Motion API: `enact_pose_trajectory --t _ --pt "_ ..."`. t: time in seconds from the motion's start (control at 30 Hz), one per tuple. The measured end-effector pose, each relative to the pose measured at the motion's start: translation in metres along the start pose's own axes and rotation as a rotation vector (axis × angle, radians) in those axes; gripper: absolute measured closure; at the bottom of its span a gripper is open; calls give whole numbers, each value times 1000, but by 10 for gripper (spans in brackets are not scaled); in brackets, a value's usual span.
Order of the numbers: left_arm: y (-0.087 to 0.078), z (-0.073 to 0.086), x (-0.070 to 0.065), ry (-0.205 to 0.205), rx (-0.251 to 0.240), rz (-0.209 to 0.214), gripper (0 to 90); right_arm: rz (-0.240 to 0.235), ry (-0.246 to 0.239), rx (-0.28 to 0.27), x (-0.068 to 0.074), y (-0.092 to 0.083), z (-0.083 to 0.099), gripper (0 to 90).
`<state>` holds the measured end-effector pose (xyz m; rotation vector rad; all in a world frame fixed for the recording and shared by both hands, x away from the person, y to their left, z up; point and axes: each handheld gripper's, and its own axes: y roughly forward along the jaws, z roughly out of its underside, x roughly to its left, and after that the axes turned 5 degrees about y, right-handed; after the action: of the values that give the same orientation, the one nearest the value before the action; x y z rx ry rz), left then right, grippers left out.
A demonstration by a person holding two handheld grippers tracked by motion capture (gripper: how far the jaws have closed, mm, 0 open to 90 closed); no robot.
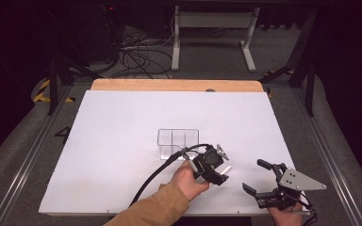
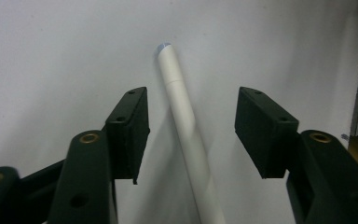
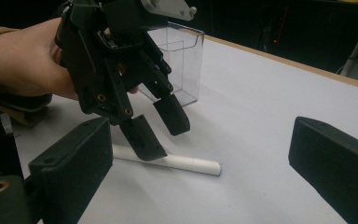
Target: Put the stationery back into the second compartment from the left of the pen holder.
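Observation:
A white marker (image 2: pixel 186 135) lies flat on the white table top (image 1: pixel 122 127). My left gripper (image 1: pixel 215 173) hangs over it, tilted down, with its jaws open on either side of the marker and not touching it. From the right gripper view the marker (image 3: pixel 186 163) pokes out past the left gripper (image 3: pixel 161 126), whose fingertips hover just above it. My right gripper (image 1: pixel 257 176) is open near the table's front right edge, a short way right of the marker, holding nothing. A clear plastic box (image 1: pixel 178 141) with dividers stands just behind the left gripper.
The clear box (image 3: pixel 179 65) stands close behind the marker. A wooden strip (image 1: pixel 176 85) runs along the table's far edge. Beyond it are a white desk frame (image 1: pixel 212 33) and tangled cables (image 1: pixel 136 56) on the floor.

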<state>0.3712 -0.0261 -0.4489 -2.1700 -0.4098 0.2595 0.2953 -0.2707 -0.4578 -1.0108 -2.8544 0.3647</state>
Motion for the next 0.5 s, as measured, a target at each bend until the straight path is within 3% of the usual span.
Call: enact_pose_trajectory --t 0.13,0.27,0.37,0.5 --pt "1 -3 1 -16 18 -2 543 0 1 -2 0 0 0 70" --pt "2 -6 -1 -46 50 -38 577 1 -1 -2 0 0 0 70" --pt "4 -8 -1 -85 68 -43 590 0 1 -2 0 0 0 70" --pt "7 -10 -2 -106 103 -54 610 1 1 -2 0 0 0 70"
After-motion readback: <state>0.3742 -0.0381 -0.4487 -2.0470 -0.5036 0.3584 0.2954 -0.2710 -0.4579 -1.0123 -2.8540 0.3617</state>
